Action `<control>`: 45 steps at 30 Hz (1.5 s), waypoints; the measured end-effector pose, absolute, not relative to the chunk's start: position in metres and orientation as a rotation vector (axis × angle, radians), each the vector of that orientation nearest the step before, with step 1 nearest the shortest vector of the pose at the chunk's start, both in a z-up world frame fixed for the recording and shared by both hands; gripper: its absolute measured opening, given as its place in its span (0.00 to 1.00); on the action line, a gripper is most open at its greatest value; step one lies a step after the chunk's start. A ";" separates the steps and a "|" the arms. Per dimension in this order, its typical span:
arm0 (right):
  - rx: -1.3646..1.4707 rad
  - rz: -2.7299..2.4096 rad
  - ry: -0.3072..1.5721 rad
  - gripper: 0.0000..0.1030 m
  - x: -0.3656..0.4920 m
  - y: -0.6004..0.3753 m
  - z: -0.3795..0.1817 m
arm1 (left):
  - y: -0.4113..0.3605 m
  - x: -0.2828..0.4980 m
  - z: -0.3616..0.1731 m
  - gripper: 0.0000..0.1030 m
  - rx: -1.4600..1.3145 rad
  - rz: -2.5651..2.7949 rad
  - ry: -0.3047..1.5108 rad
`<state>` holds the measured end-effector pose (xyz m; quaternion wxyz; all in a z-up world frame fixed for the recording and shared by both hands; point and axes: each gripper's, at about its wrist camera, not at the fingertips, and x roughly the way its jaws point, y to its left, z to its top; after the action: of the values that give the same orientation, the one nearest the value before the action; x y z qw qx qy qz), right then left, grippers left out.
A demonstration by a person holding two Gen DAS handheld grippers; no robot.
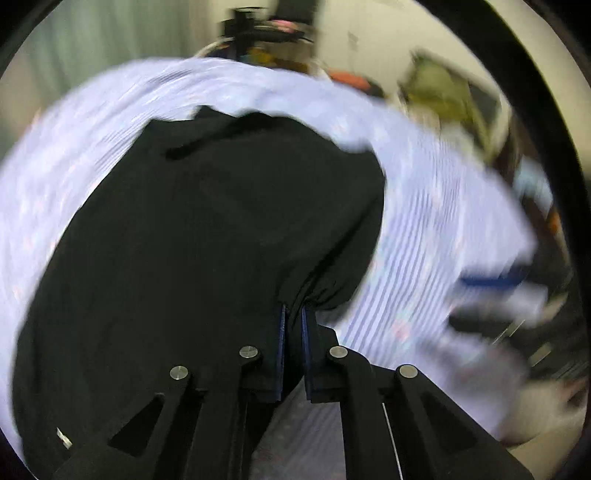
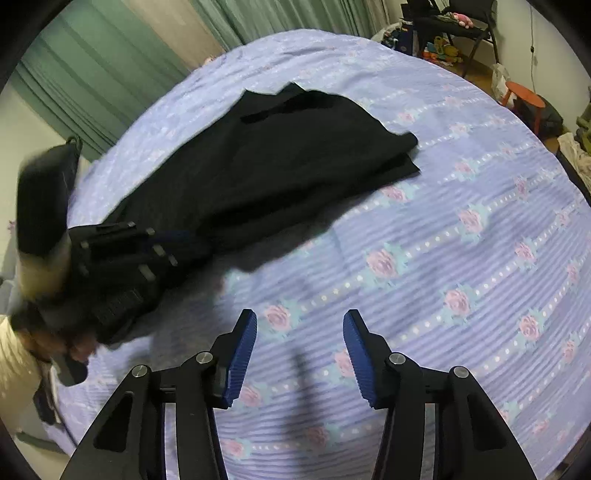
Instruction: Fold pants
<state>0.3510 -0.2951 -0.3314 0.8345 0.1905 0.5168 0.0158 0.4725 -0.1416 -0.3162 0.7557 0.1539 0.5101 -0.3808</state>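
On the bed (image 2: 461, 258), a lilac quilted cover with rows of pink roses and white dotted stripes spreads across nearly the whole surface. Far left, green curtains (image 2: 96, 74) hang in pleats behind the bed's edge, beside a pale wall. Left foreground: a person's hand (image 2: 74, 343) with a cream sleeve, carrying the left claw (image 1: 293, 317), its blue pads pinched narrow on a gathered fold of the black pants (image 2: 280, 162); the cloth bunches and puckers where the pads bite. Centre: the pants lie across the cover, one end lifted toward the left claw, the other end lying flat and layered, corner pointing right. Centre foreground: the right claw (image 2: 300, 332) hangs above bare cover, its ribbed blue pads standing apart with nothing between them, well clear of the pants. Upper right, past the bed: a dark folding chair (image 2: 465, 22) bearing clutter, coloured toys on the floor beneath it, an orange stool (image 2: 524, 96), and a cream wall. The left wrist view is heavily blurred.
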 end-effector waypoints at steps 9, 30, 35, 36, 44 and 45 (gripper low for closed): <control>0.362 0.246 0.988 0.49 0.410 -0.258 -0.315 | -0.080 0.554 -0.287 0.08 -0.028 -0.780 1.175; 0.311 0.495 0.983 0.06 0.503 -0.239 -0.331 | -0.083 0.557 -0.284 0.37 -0.036 -0.879 1.232; 0.199 0.478 1.010 0.03 0.454 -0.257 -0.319 | -0.080 0.528 -0.280 0.57 -0.008 -0.881 1.191; 0.179 0.473 1.025 0.03 0.446 -0.260 -0.319 | -0.082 0.524 -0.283 0.57 -0.001 -0.874 1.201; 0.105 0.415 1.165 0.01 0.395 -0.266 -0.346 | -0.086 0.482 -0.343 0.57 0.107 -0.691 1.311; 0.119 0.409 1.165 0.01 0.399 -0.266 -0.348 | -0.084 0.479 -0.347 0.57 0.112 -0.670 1.300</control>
<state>0.3993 -0.2656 -0.3479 0.8139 0.0559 0.5457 0.1915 0.4789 -0.0839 -0.3466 0.7428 0.0510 0.5934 -0.3057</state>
